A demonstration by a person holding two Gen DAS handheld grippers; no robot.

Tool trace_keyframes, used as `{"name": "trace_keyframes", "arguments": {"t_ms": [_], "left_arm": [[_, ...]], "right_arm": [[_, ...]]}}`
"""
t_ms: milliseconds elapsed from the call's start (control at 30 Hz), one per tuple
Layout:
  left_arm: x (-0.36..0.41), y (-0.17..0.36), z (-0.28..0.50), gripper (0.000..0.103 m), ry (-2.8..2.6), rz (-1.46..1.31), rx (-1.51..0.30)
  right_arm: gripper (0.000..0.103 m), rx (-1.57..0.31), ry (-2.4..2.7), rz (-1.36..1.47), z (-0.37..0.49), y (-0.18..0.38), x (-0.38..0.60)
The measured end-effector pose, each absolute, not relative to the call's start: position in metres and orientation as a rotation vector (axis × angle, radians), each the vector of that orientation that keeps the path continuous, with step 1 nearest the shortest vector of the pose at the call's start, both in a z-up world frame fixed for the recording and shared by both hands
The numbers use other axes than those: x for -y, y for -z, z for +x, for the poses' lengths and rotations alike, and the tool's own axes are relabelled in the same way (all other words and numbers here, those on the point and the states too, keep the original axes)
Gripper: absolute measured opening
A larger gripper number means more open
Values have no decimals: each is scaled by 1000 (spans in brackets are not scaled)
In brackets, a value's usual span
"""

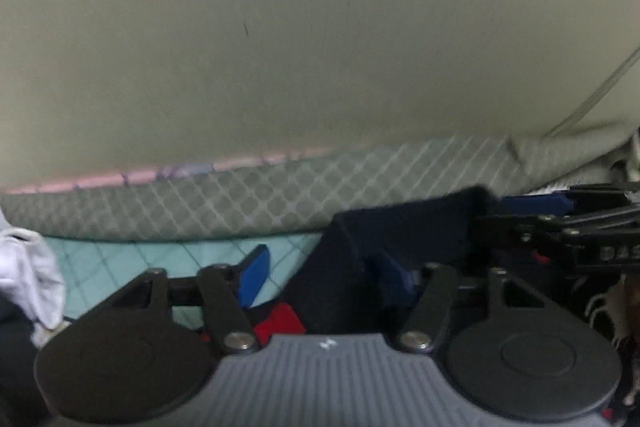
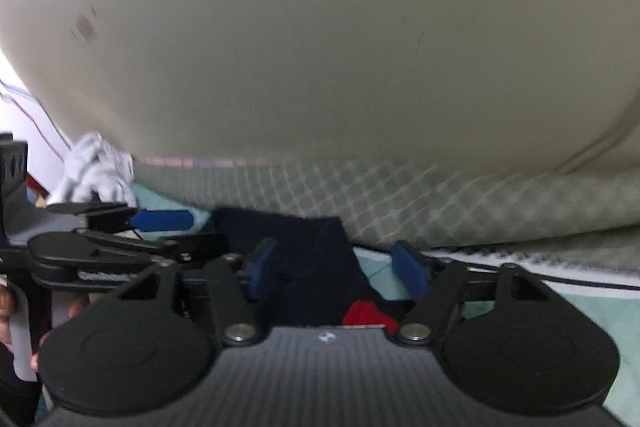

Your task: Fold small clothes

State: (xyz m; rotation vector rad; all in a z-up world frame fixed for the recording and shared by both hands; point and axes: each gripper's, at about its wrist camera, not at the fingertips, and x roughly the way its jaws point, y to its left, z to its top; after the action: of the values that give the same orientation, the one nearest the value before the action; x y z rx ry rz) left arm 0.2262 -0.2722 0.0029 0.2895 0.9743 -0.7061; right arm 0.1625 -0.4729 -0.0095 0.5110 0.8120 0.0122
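A dark navy garment (image 1: 400, 227) with a red patch (image 1: 280, 323) lies on the teal checked sheet (image 1: 140, 259). In the left wrist view my left gripper (image 1: 324, 279) hovers over the garment's left edge. It is open: one blue pad is above the sheet and the other above the navy cloth. My right gripper (image 1: 520, 213) reaches in from the right. In the right wrist view my right gripper (image 2: 335, 269) is open over the navy garment (image 2: 304, 259) and its red patch (image 2: 364, 313). My left gripper (image 2: 188, 231) comes in from the left there.
A grey quilted blanket (image 1: 240, 203) is bunched along the beige wall (image 1: 320, 27) behind the garment. A crumpled white cloth (image 2: 100, 167) lies at the far left, also seen in the left wrist view (image 1: 28, 267). A person's hand (image 2: 6, 307) holds the left tool.
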Motion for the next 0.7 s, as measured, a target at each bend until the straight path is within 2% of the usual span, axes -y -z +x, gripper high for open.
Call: {"name": "trace_keyframes", "arguments": {"t_ms": [33,67,133,433,700], "left_arm": [[271,-4,223,22,702,297,-942],[269,-5,220,15,721,295,-945],[261,-16,213,13,728,278,-933],[166,-102,98,12,830,202,-695],[92,-83,-23,12,893,224,-670]], "right_arm": [[25,-825,-21,500,167,15,471],[16,-821,-13,477,167,15,467],[12,-769,-25,450,159,5,463],[11,-538,-88,304,37,-85,406],[9,-498,-133,239,-90,-79,343]]}}
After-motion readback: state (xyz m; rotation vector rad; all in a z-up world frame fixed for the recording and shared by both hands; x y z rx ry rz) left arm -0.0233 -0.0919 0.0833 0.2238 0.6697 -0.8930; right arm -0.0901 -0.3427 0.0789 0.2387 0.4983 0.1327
